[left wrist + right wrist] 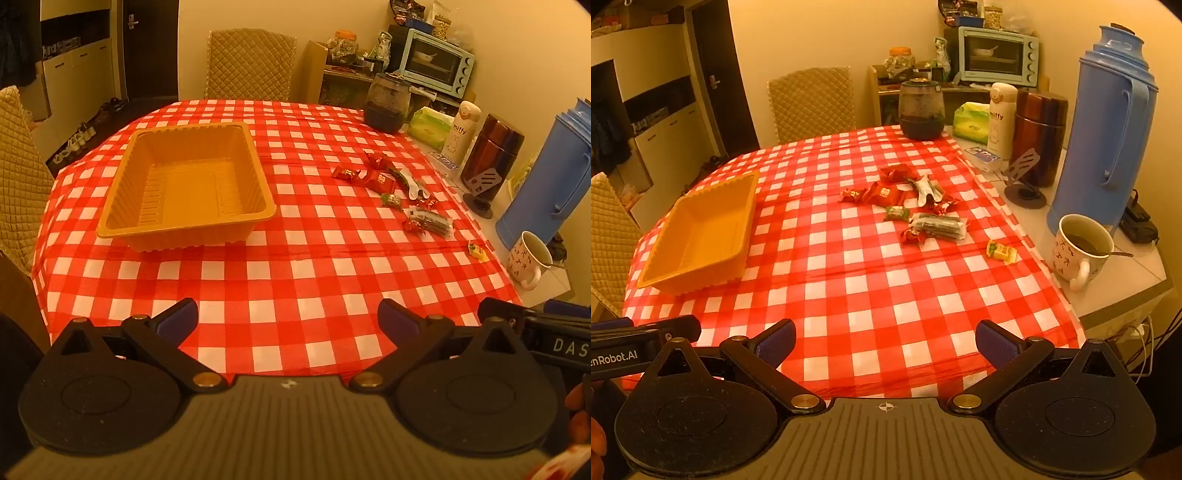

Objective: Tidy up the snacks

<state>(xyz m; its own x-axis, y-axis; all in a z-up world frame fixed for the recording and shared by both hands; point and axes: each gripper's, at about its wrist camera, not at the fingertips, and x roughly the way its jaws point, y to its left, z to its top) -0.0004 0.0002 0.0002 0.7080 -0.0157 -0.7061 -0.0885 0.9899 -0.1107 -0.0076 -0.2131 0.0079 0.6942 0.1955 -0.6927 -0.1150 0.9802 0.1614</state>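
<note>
Two grippers, both with fingers spread wide and nothing between them — left gripper [288,317] and right gripper [885,338] hover over the near edge of the checked tablecloth [295,266], angled down toward it. We haven't touched a snack yet.

The snacks sit in a loose cluster on the right half of the table: red-wrapped candies [884,194], a white wrapper [925,190], a green candy [897,213], a clear dark-filled packet [938,226], and a yellow candy [1001,252] lying apart, nearer us and close to the cloth's right edge. The orange tray [186,184] stands empty on the left, well apart from the pile — we judge it's the target bin.

Plan: right gripper takes the picks, being on the cluster's side. We start with the yellow candy — isolated, no neighbours to snag. We come down steeply, close across the wrapper's narrow axis, lift clear, then cross left and release low inside the tray. We mind the mug [1078,245] with its spoon, just beside the cloth's right edge.
</note>
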